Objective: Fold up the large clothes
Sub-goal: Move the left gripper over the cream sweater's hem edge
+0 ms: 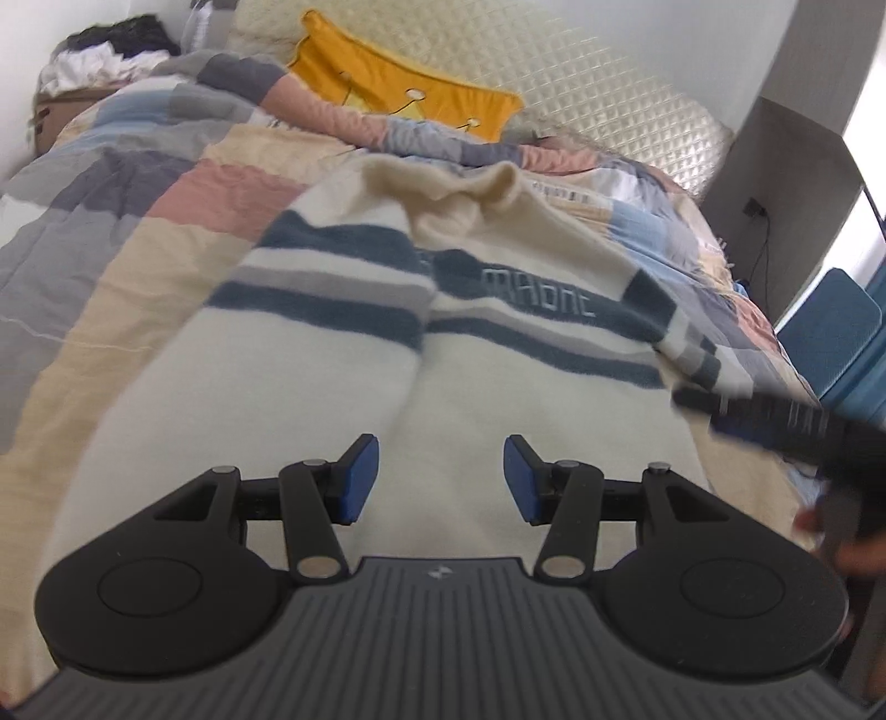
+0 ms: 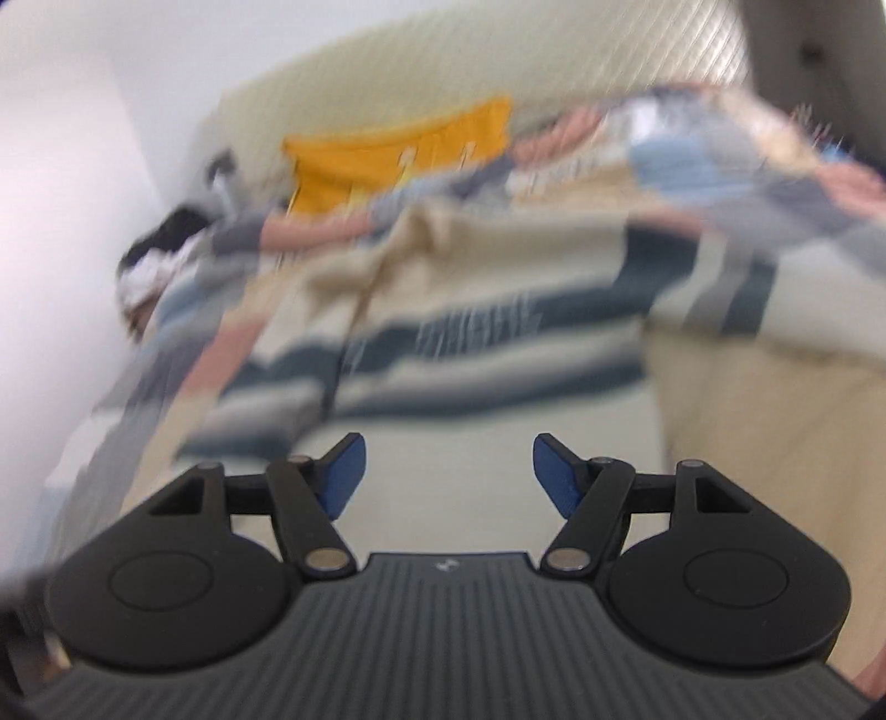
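Spread flat over a patchwork quilt (image 1: pixel 111 232) of peach, grey, blue and pink blocks: a fuzzy cream sweater (image 1: pixel 343 399), soft-napped, banded across the chest with dark teal and grey stripes and stitched pale lettering, one sleeve folded in over the body, the neck end bunched into a rounded ridge toward the headboard. Left gripper (image 1: pixel 441 479) poised low over the plain cream hem area, blue pads (image 1: pixel 360 476) spread wide, nothing between them, black linkage arms and ribbed grey housing below. Right gripper (image 2: pixel 443 476) likewise splayed apart and empty, seen in a heavily motion-smeared view above the same sweater (image 2: pixel 487 310); also visible as a dark blur at the right edge of the left view, near the striped sleeve. Behind: a mustard-yellow cushion (image 1: pixel 398 88) with scalloped corners, leaning on a quilted, diamond-embossed cream headboard (image 1: pixel 598 94). Crumpled black and white laundry (image 1: pixel 105 50) heaped at far left.
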